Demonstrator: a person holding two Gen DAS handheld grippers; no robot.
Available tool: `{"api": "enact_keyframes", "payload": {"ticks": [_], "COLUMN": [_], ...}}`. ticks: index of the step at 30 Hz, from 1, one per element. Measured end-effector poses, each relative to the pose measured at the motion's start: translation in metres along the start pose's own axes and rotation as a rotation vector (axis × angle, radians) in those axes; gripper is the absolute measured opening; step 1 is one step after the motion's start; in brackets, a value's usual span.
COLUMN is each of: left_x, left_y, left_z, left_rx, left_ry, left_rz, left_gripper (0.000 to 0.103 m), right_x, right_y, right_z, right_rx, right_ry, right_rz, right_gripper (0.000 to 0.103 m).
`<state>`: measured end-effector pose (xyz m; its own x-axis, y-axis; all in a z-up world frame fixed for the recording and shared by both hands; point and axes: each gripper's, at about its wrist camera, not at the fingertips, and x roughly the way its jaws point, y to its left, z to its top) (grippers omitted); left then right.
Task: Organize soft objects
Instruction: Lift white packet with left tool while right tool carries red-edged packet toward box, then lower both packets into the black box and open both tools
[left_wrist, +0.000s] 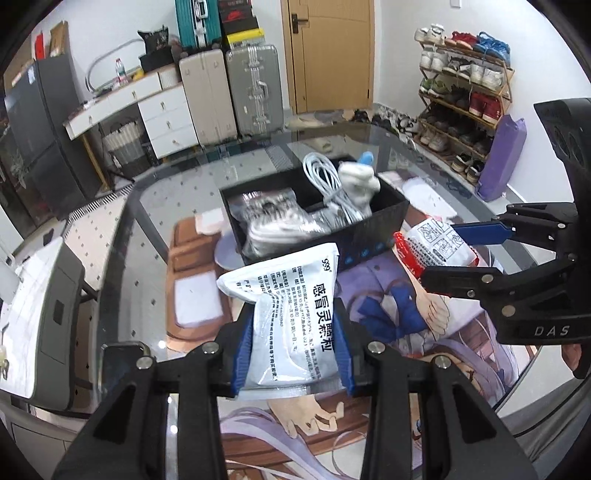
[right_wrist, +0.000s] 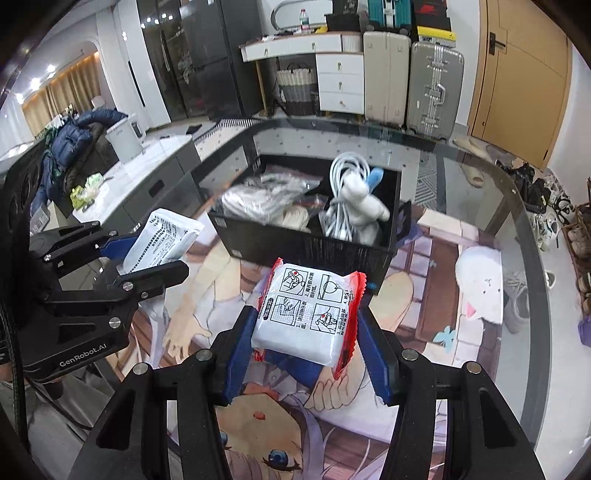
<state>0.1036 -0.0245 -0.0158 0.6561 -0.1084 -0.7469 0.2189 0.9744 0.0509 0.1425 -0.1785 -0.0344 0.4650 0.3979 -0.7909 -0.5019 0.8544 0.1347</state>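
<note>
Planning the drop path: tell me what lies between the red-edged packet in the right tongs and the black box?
Nothing stands between the red-edged packet and the black box; only the illustrated mat lies below, per the right wrist view.

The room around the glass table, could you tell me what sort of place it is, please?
Most likely a lived-in home, perhaps an entry or dining area: a loaded shoe rack, suitcases stacked by a wooden door, and a white drawer unit.
</note>
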Motion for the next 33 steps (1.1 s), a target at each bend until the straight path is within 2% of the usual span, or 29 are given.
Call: {"api": "enact_keyframes", "payload": {"ticks": [12, 19, 27, 33], "left_x": [-0.013, 0.003, 0.051, 0.081], "left_y": [0.012, 0.027, 0.036, 0.026], "left_z": [0.033, 0.053, 0.062, 0.058], "left_rx": [-0.056, -0.107, -0.149, -0.153], "left_ry": [-0.103, -0.141, -0.067, 0.003], "left_rz": [-0.002, 0.018, 0.028, 0.023], "left_gripper": [0.037, 0.037, 0.037, 0.037], "right_x": [-0.031, -0.016, 0.027, 0.057], "right_y": [0.001, -0.004, -0.023, -0.032], "right_z": [0.038, 0.063, 0.076, 0.081], "right_rx": [0.015, 0.021, 0.068, 0.112], "right_ry": [-0.154, -0.184, -0.129, -0.094], "right_rz": [-0.067, -0.115, -0.152, -0.108], "right_gripper": [0.055, 0.055, 0.055, 0.055]}}
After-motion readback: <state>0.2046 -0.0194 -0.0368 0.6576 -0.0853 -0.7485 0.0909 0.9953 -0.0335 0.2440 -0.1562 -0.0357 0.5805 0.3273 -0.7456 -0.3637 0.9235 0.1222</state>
